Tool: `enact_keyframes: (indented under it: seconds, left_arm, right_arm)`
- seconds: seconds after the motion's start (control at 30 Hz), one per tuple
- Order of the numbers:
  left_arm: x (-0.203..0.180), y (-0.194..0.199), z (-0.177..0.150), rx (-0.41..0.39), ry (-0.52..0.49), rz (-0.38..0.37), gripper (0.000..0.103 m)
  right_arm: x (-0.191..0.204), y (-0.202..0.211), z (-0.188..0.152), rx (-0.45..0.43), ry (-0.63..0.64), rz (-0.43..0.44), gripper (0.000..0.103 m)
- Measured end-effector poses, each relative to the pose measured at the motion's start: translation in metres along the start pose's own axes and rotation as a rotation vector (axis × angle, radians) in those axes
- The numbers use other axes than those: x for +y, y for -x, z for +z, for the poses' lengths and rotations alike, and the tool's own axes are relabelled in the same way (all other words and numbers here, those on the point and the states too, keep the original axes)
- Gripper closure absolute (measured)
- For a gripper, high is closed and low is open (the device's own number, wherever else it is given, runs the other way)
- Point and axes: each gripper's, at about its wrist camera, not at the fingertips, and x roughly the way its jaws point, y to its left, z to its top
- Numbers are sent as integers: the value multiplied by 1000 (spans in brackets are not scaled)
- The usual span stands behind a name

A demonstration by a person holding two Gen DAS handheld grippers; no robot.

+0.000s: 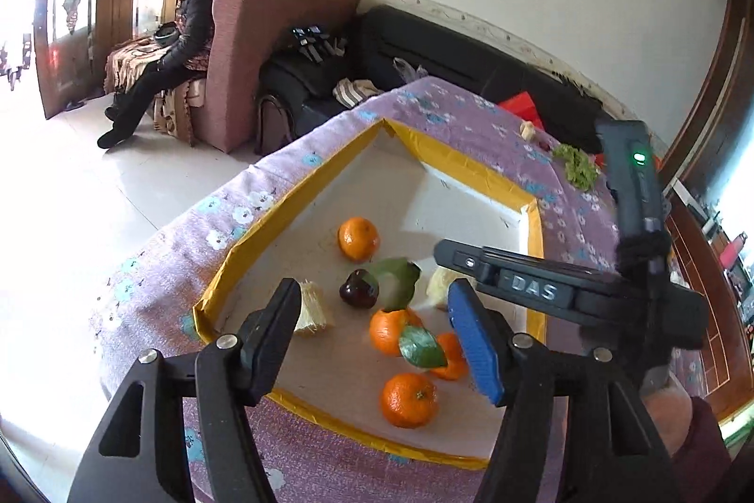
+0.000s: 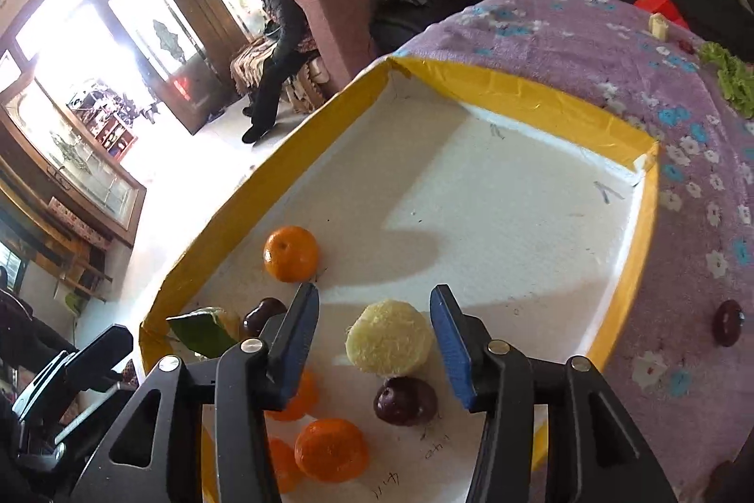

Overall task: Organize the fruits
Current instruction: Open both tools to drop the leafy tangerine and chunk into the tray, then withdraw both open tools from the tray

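Now we hold both grippers over the near end of the white foam tray (image 2: 518, 192), jaws apart and gripping nothing. Our right gripper (image 2: 372, 342) frames a pale, fibrous round chunk (image 2: 389, 345), with a glossy dark plum (image 2: 405, 400) at the near edge. Our left gripper (image 1: 377, 333) hovers above smooth, dimpled oranges (image 1: 408, 399), two with waxy leaves. Closing off-centre could roll round fruit against the yellow taped rim (image 2: 518, 88). Farther off, another plum (image 2: 727, 322) lies on the flowered cloth (image 2: 589, 31).

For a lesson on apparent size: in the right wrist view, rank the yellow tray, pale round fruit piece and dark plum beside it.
1. yellow tray
2. pale round fruit piece
3. dark plum, though nearer the camera
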Motion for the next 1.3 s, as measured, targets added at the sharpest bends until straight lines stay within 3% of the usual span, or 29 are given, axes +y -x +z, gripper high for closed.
enact_keyframes:
  seconds: [0.07,0.2,0.3,0.47,0.57,0.63,0.77,0.97,1.3]
  left_arm:
    - [-1,0,-1,2,3,15,36]
    - [15,0,-4,40,124,-3,35]
    - [17,3,-6,54,163,8,35]
    - [-3,24,-9,12,140,36,30]
    - [-27,44,-8,-48,87,97,12]
    - [-38,57,-9,-93,60,87,9]
    - [-52,72,-9,-94,42,19,9]
    - [-57,89,-8,-116,54,-18,9]
    - [-58,82,-17,-121,33,54,9]
  right_arm:
    - [2,20,-5,-38,10,-16,49]
    - [1,53,-22,-95,14,3,39]
    - [1,69,-34,-116,20,12,38]
    - [-1,91,-58,-150,31,-23,38]
    - [-9,110,-70,-172,19,-44,38]
    - [-13,123,-77,-189,6,-57,36]
    - [-22,140,-87,-233,-26,-76,30]
    - [-24,134,-98,-237,-70,-97,30]
    - [-25,112,-114,-194,-120,-118,30]
